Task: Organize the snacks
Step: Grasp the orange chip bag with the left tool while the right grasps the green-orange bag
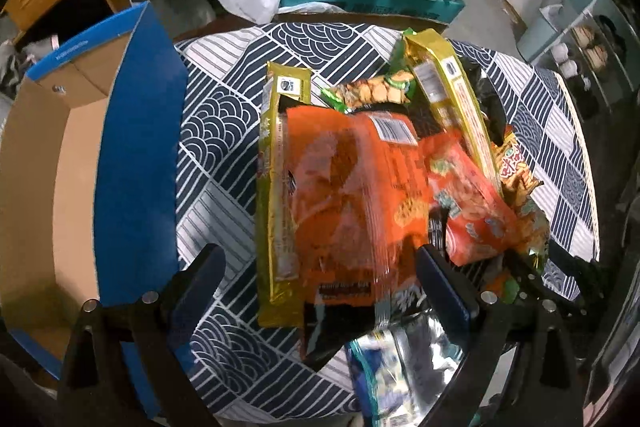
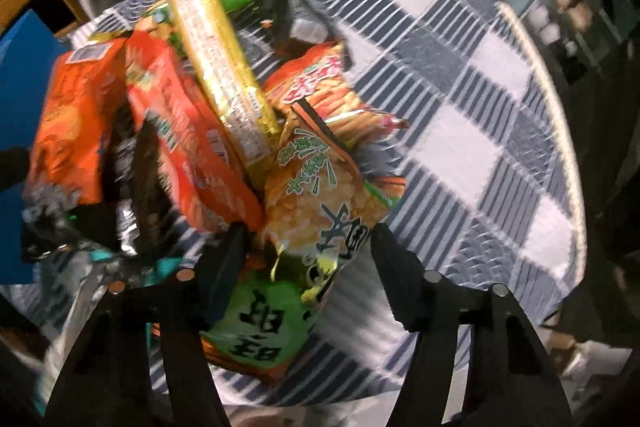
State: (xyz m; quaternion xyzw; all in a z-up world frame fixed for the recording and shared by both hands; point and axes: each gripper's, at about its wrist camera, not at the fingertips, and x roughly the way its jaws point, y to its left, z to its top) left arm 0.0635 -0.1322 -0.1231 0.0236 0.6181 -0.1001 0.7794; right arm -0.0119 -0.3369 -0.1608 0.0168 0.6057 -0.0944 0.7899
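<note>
We are looking first at the cardboard box (image 1: 132, 155) with blue outer walls, standing at the left edge of the table (image 1: 224, 115); the part of its brown inside that shows is holding nothing. Behind the far edge, a teal box (image 1: 368, 1) is holding crumpled green wrapping.

The snacks are lying heaped in the middle of the patterned cloth. We are counting 2 long gold packets: one (image 1: 276, 187) is lying flat with its long axis running from the near edge to the far edge, the other (image 1: 448, 95) is propped on the heap, tilting up toward the far edge. An orange bag (image 1: 352, 187) is overlapping the flat gold packet, and a red bag (image 1: 468, 203) is lying just beside it.

Our left gripper (image 1: 316, 287) is spread wide over the near end of the orange bag, pinching nothing. Our right gripper (image 2: 308, 263) is spread as well, with a green-and-orange bag (image 2: 320, 203) lying between its fingers, though blur is hiding any contact.
</note>
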